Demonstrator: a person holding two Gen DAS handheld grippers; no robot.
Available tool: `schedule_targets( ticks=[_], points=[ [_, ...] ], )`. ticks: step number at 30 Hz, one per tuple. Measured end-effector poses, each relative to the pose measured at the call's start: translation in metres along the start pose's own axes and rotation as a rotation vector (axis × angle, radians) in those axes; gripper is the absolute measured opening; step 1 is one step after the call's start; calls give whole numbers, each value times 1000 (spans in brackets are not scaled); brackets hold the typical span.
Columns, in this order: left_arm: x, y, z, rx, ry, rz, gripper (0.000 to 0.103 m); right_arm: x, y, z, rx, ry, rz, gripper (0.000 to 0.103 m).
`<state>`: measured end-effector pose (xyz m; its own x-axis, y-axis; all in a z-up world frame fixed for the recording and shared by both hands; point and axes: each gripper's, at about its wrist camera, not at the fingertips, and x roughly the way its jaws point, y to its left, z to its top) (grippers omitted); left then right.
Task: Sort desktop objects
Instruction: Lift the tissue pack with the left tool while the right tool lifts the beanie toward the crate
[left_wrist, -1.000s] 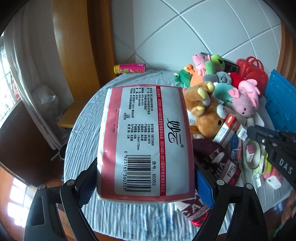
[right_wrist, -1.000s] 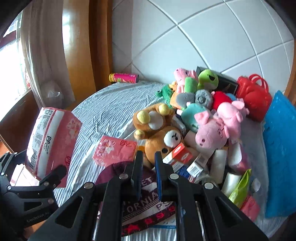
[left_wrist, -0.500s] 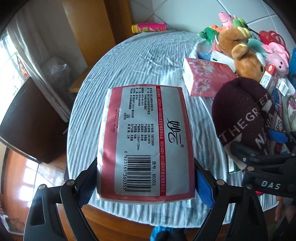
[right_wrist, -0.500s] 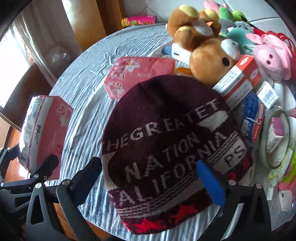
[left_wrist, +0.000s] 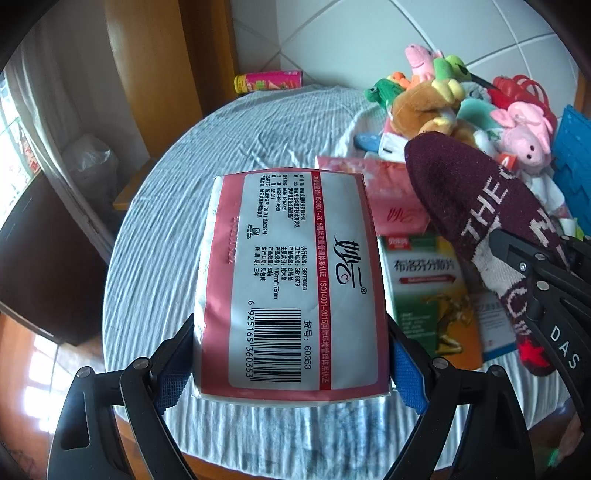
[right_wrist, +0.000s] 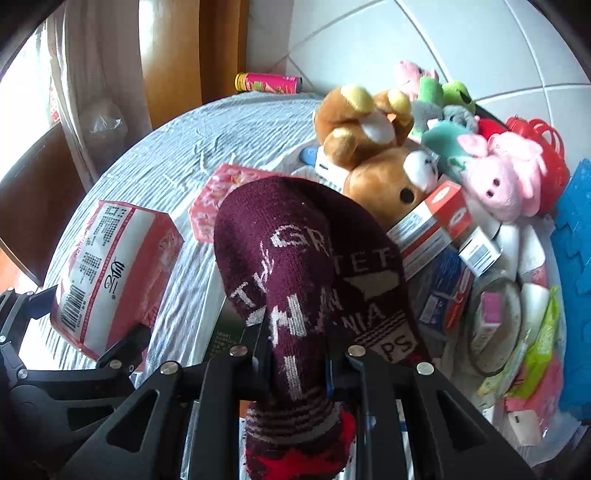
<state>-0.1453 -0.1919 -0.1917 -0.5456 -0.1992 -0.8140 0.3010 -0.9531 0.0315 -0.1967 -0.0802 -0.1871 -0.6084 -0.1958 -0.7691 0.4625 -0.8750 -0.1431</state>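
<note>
My left gripper (left_wrist: 291, 373) is shut on a pink-and-white tissue pack (left_wrist: 291, 280) and holds it above the near edge of the round table; the pack also shows in the right wrist view (right_wrist: 110, 273). My right gripper (right_wrist: 295, 365) is shut on a maroon knit beanie (right_wrist: 310, 266) with white lettering and holds it lifted off the table. The beanie (left_wrist: 476, 206) and the right gripper (left_wrist: 532, 280) show at the right of the left wrist view.
The table has a wrinkled grey-white cloth (left_wrist: 221, 155). A second pink tissue pack (right_wrist: 214, 195), medicine boxes (left_wrist: 424, 291), a brown plush bear (right_wrist: 376, 166), a pink plush pig (right_wrist: 502, 177), a red basket (right_wrist: 546, 147) and a blue mat (right_wrist: 572, 240) crowd the right. A pink can (left_wrist: 269, 81) lies at the back.
My right gripper closed on the beanie and lifted it, uncovering the boxes beneath. My left gripper kept hold of the tissue pack and tilted up toward the table's far side.
</note>
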Motion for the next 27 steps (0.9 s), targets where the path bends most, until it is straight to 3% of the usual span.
schedule_targets(
  ticks=[14,21,27],
  points=[
    [-128,-20,64,47,-268,-120,91,-138,-36,68,34,-271,-158,19],
    [-176,-64,75,108,-356,-205,91,-206,-79,71,89,-354,-255,19],
    [-201,-125,81,173,-402,-256,91,-257,-135,60,145,-419,-339,19]
  ],
)
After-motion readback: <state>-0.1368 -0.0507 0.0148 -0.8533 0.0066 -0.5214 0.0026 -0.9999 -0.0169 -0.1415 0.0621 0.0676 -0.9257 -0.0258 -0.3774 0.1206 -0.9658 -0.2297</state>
